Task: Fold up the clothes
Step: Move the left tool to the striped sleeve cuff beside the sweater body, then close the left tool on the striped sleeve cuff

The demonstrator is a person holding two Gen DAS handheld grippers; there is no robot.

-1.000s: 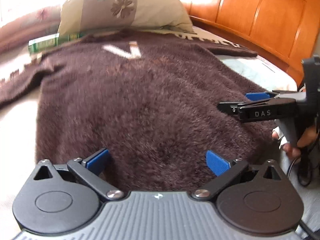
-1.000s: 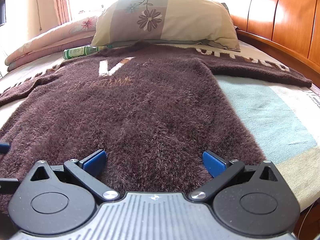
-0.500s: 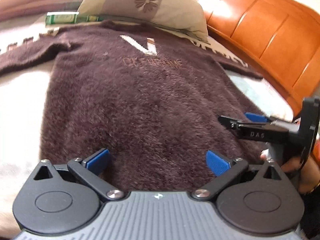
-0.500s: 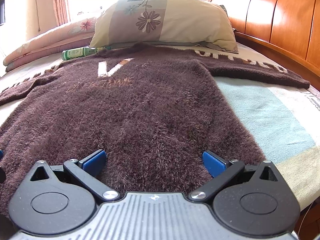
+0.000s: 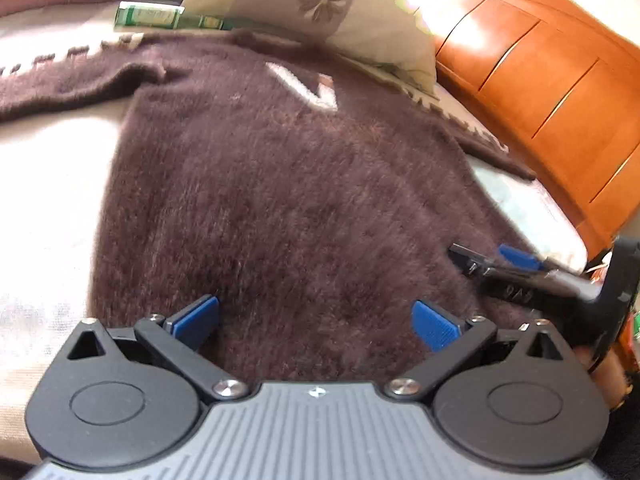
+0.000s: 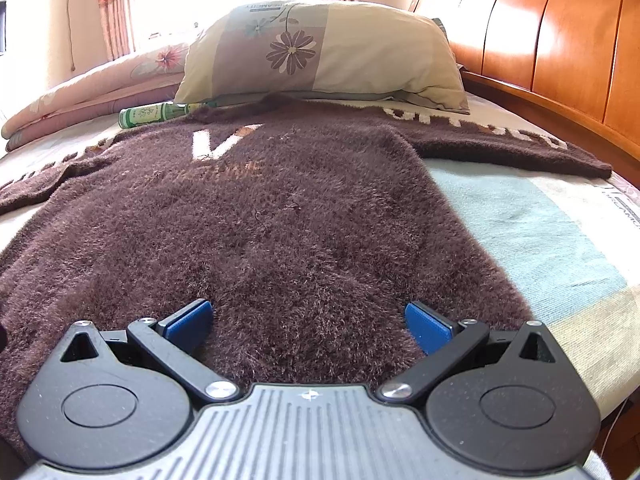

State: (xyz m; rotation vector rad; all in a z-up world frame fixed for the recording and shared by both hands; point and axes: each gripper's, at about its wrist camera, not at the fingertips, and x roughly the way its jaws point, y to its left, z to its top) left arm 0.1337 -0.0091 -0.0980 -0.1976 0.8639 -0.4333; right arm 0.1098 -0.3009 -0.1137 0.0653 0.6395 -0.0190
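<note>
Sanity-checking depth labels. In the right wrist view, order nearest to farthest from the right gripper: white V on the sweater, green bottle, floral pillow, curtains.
1. White V on the brown sweater, ahead and slightly left of the right gripper.
2. Green bottle, further back on the left, lying just past the sweater's collar edge.
3. Floral pillow, behind the bottle, centre.
4. Curtains, farthest, at the window behind the bed.

The left gripper (image 5: 316,316) swung its view — the white letter (image 5: 308,86) on the sweater (image 5: 288,208) drifted from upper centre toward the right, the green bottle (image 5: 160,18) climbed to the top edge, and the right gripper (image 5: 508,268) sank toward lower right.
</note>
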